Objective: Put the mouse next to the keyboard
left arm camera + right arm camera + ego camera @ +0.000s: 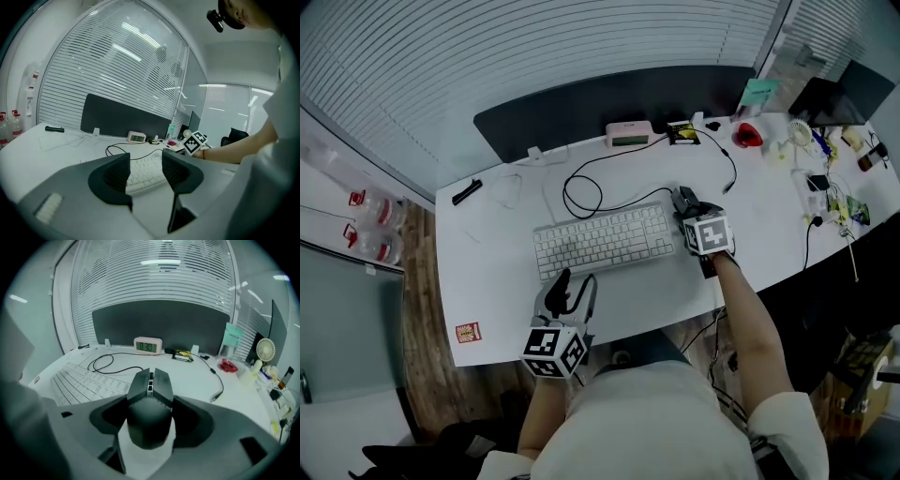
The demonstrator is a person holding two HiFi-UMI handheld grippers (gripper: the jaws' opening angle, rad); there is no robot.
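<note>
The right hand-held gripper (151, 420) holds the mouse (150, 394) between its jaws, with the keyboard (82, 380) just to its left. It looks nearly done: set the mouse on the bench (197, 376) and let go. The left hand-held gripper (146, 171) is wide and empty

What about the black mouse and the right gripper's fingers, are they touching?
Touching. In the right gripper view, both fingers of the right gripper press against the sides of the mouse, with no gap showing.
</note>
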